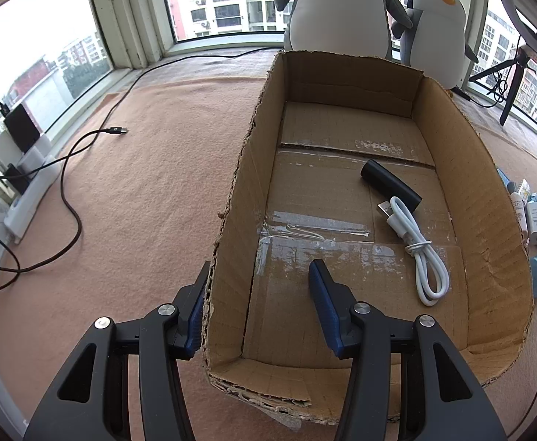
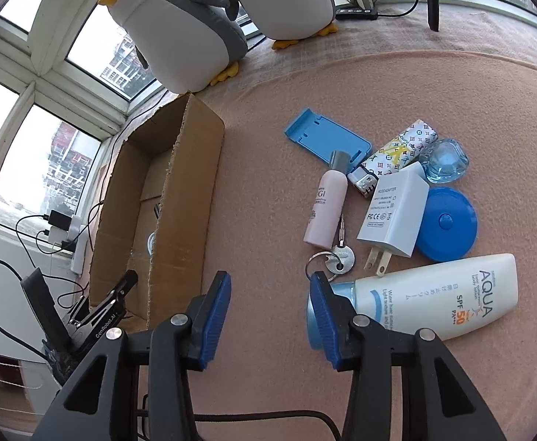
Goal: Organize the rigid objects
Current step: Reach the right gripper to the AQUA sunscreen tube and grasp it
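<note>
The white sunscreen tube (image 2: pixel 437 294) printed "AQUA" and "SPF 50" lies on the pink blanket (image 2: pixel 268 154) just right of my right gripper (image 2: pixel 268 294), whose jaws are spread and empty, its blue cap beside my right jaw. To take it well, I judge I should shift right and close across the body, not the cap. My left gripper (image 1: pixel 259 294), jaws spread, straddles the left wall of the open cardboard box (image 1: pixel 489 191) holding a coiled white cable (image 1: pixel 421 253) and a black cylinder (image 1: pixel 390 183); the white adapter (image 2: pixel 393 217) reads "AC/DC ADAPTER".

From your right wrist view, the cardboard box (image 2: pixel 191 169) wall conceals most of its contents. Your finger (image 2: pixel 325 316) covers the sunscreen tube (image 2: pixel 434 294) cap. In the left wrist view, the box (image 1: pixel 489 198) hides the items beyond its right wall.
</note>
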{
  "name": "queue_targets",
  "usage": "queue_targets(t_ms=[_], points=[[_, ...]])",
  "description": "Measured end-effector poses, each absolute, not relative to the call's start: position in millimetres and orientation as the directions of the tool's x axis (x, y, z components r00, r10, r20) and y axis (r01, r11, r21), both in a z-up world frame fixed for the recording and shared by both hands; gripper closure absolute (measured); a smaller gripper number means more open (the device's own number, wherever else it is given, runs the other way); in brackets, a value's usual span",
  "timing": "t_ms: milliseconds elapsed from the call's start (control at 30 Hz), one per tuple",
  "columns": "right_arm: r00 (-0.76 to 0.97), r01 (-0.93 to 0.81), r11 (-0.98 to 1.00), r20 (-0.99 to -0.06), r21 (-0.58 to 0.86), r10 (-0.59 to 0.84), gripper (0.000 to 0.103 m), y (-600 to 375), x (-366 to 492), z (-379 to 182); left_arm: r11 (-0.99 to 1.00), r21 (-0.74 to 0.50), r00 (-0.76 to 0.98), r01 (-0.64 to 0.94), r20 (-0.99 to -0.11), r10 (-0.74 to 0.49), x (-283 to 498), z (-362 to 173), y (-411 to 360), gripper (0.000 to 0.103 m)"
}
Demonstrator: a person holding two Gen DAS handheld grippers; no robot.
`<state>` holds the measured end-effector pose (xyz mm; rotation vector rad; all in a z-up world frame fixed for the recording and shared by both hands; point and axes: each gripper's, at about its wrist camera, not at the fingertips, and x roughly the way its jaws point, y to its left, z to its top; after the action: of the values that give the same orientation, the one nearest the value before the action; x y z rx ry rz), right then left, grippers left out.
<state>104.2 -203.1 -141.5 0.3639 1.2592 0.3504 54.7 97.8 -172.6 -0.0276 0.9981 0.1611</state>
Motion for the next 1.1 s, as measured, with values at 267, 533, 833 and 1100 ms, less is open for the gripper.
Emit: queue_targets(t_ms=[267, 533, 833, 1100], points=[[0.250, -0.045, 0.905, -0.873, 0.422, 0.420, 0.062, -223, 91, -147, 0.988, 0.050, 0.531, -0.148, -0.838, 0.122, 54, -173, 98, 0.053], [0.244, -0.017, 0.925, -0.895, 0.381, 0.373, 0.063, -261, 65, -148, 0.988, 0.050, 0.531, -0.149, -0.838, 0.123, 54, -173, 98, 0.053], [0.412, 0.000, 0.962, -0.876, 0.273, 0.249, 0.056, -282, 18, -122, 0.988, 0.052, 0.531, -0.146, -0.838, 0.123, 55, -173, 98, 0.053], [0.448, 0.066, 0.995, -0.893, 0.071, 0.035, 0.042, -286, 15, -138, 0.989, 0.054, 0.531, -0.140, -0.838, 0.121, 56, -173, 96, 0.053]])
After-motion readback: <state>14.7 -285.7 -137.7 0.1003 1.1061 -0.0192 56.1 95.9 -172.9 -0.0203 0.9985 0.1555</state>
